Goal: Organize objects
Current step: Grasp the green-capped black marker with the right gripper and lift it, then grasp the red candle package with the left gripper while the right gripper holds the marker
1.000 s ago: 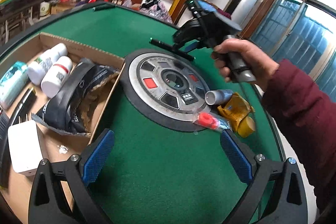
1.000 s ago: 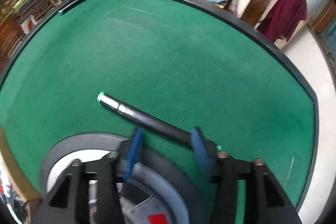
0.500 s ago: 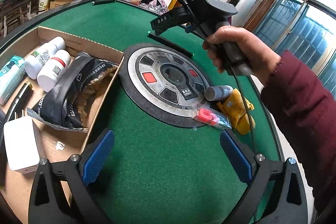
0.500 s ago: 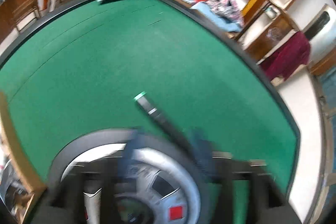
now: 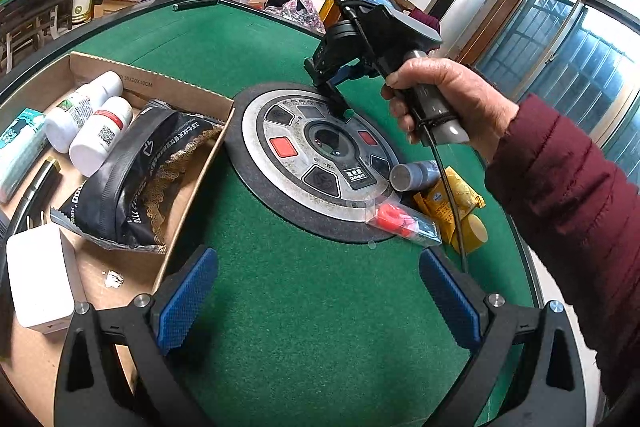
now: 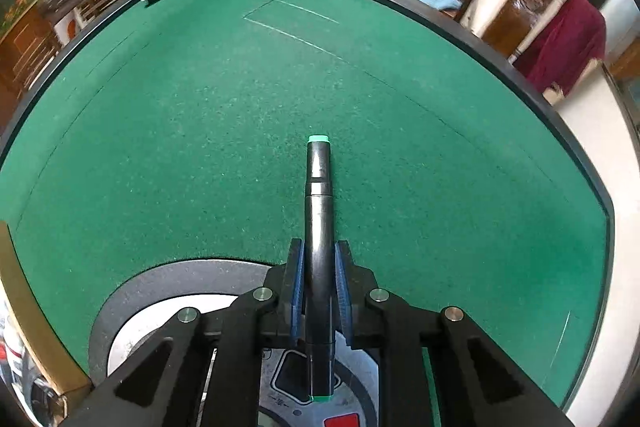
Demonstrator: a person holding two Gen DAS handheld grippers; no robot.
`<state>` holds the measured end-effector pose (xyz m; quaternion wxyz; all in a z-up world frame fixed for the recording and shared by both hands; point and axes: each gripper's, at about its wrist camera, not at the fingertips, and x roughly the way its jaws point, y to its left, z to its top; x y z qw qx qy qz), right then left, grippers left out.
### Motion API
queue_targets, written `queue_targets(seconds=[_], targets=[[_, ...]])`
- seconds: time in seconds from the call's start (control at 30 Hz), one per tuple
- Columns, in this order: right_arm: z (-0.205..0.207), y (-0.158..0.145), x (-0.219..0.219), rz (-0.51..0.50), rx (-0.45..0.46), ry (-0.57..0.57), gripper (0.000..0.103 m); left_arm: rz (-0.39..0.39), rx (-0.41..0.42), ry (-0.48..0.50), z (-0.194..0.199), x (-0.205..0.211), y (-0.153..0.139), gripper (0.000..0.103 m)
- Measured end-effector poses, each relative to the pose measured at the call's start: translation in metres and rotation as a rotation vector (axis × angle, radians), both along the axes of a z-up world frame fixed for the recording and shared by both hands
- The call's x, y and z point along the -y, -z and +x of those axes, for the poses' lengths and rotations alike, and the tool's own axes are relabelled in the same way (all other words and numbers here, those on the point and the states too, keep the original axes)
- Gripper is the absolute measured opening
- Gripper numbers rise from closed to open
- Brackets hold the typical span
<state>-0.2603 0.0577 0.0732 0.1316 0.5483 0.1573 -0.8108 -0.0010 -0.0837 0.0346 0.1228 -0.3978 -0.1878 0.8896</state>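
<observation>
My right gripper point(image 6: 318, 291) has its jaws squeezed on the black pen point(image 6: 319, 227) to box it, while my left gripper point(image 5: 316, 301) waits open.

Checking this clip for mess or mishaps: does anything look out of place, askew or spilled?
Nothing spilled or broken. Loose items still lie outside the cardboard box: a grey bottle on its side, a yellow packet and a red piece in a clear bag, crowded against the round dial. The right gripper holds a black marker.
</observation>
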Motion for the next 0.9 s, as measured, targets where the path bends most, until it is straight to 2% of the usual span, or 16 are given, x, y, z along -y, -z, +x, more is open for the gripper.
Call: queue_targets(seconds=[0.23, 0.4, 0.53, 0.6, 0.63, 0.7, 0.8, 0.9], targets=[[0.050, -0.039, -0.025, -0.160, -0.045, 0.043, 0.016, 0.023, -0.001, 0.005, 0.000, 0.003, 0.000, 0.100], [0.142, -0.086, -0.075, -0.338, -0.076, 0.078, 0.016, 0.044, 0.000, 0.011, 0.000, 0.005, 0.000, 0.100], [0.231, -0.081, -0.134, -0.473, -0.096, 0.179, 0.016, 0.033, -0.022, 0.014, 0.000, 0.003, 0.000, 0.100], [0.267, -0.064, -0.158, -0.516, -0.115, 0.245, 0.016, -0.022, -0.042, 0.030, 0.000, -0.007, 0.001, 0.100], [0.272, -0.054, -0.167, -0.546, -0.105, 0.266, 0.016, -0.049, -0.040, 0.054, 0.000, -0.014, 0.001, 0.100], [0.296, -0.031, -0.191, -0.673, -0.075, 0.325, 0.016, -0.088, -0.030, 0.114, 0.001, -0.028, -0.001, 0.100], [0.295, -0.007, -0.209, -0.809, -0.063, 0.375, 0.016, -0.253, -0.047, 0.325, 0.000, -0.067, -0.013, 0.100], [0.288, 0.000, -0.211, -0.805, -0.074, 0.397, 0.016, -0.438, -0.134, 0.424, -0.005, -0.096, -0.021, 0.100]])
